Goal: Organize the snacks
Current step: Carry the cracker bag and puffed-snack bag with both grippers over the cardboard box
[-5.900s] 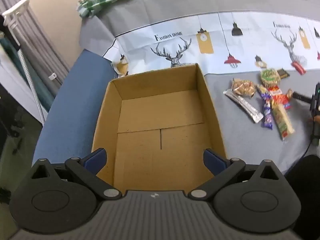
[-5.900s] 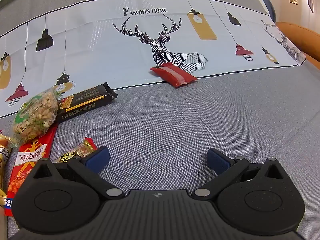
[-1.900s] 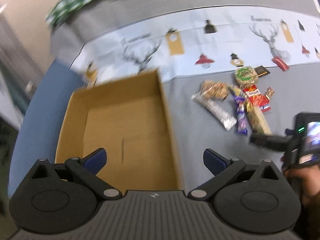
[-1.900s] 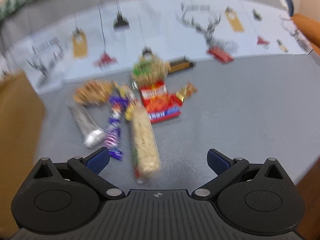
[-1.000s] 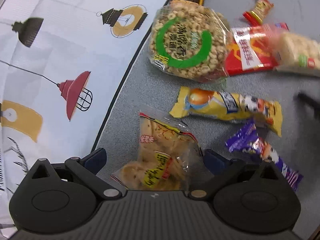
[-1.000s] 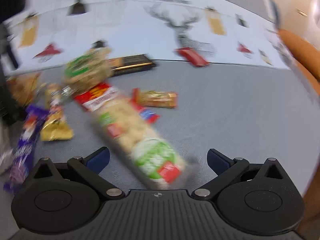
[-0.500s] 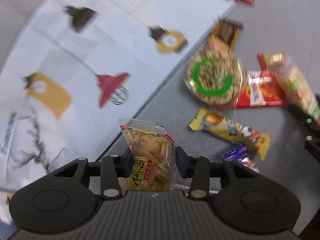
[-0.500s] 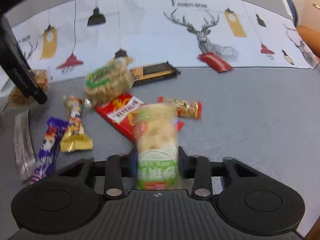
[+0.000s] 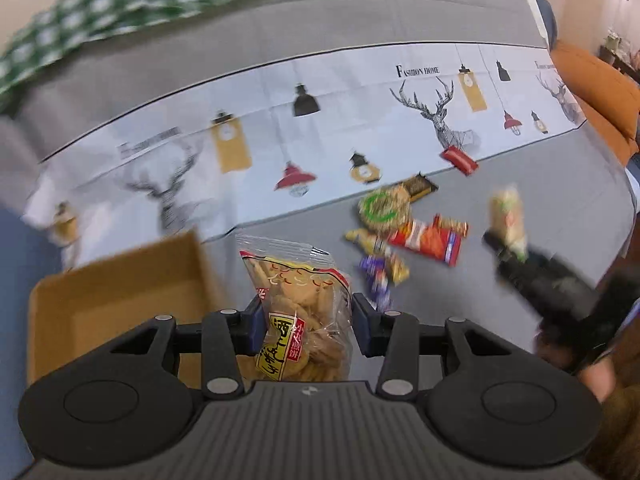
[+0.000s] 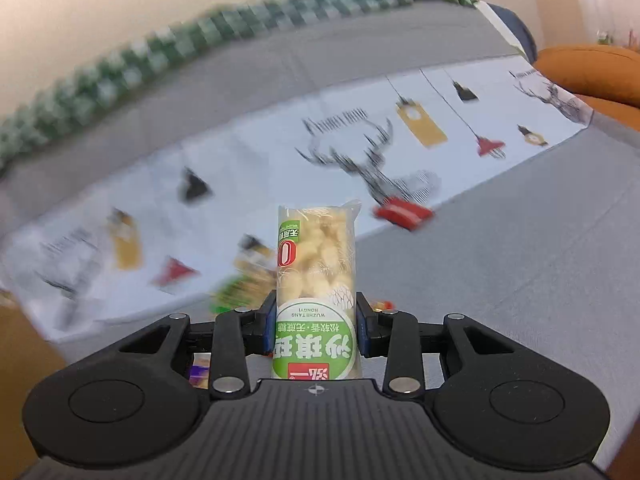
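My left gripper (image 9: 306, 320) is shut on a clear bag of golden crackers (image 9: 300, 304), held in the air to the right of the open cardboard box (image 9: 116, 304). My right gripper (image 10: 316, 330) is shut on a long pale snack roll with a green label (image 10: 316, 276), lifted off the grey bed. In the left wrist view that roll (image 9: 508, 216) and the right gripper (image 9: 500, 250) show at the right. Still lying on the bed are a round green-ringed pack (image 9: 382, 210), a red packet (image 9: 430, 238), a yellow bar (image 9: 376, 248) and a purple bar (image 9: 376, 280).
A dark chocolate bar (image 9: 420, 188) and a small red packet (image 9: 460, 160) lie by the edge of the white deer-print sheet (image 9: 340, 120). An orange cushion (image 9: 600, 92) sits at the far right. A green checked blanket (image 9: 100, 12) runs along the back.
Both grippers closed on their snacks and lifted them off the bed. The left one rose and swung back so the box came into view. The right one tilted up toward the wall.
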Demonstrator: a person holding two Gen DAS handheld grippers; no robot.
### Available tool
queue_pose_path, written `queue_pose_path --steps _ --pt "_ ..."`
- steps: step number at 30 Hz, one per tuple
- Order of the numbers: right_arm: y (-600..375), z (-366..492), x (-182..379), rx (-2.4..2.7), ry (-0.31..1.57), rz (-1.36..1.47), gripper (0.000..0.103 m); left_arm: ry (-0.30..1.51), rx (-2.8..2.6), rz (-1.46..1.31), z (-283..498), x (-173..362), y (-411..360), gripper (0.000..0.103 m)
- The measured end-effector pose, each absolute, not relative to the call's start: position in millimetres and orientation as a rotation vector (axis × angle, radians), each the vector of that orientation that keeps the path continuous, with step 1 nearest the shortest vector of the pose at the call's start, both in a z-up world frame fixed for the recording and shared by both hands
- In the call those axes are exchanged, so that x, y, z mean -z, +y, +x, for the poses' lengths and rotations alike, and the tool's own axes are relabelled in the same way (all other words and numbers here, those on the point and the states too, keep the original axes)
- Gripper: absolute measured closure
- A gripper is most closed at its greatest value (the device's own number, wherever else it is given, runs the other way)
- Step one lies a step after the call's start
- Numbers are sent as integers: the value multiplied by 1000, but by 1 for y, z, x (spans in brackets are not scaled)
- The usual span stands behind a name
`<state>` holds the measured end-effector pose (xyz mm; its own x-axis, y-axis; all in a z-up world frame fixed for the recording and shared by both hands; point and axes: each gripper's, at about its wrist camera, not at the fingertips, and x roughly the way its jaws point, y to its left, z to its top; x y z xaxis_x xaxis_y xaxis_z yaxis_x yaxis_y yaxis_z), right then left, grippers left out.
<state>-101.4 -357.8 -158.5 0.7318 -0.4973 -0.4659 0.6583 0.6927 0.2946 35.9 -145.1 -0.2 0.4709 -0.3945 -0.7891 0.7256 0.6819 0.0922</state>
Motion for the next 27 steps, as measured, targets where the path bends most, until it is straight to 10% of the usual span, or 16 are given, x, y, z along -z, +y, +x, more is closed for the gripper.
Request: queue_pose_path --steps 27 --pt "-47 -260 -11 -12 327 99 65 657 582 89 -152 -27 108 55"
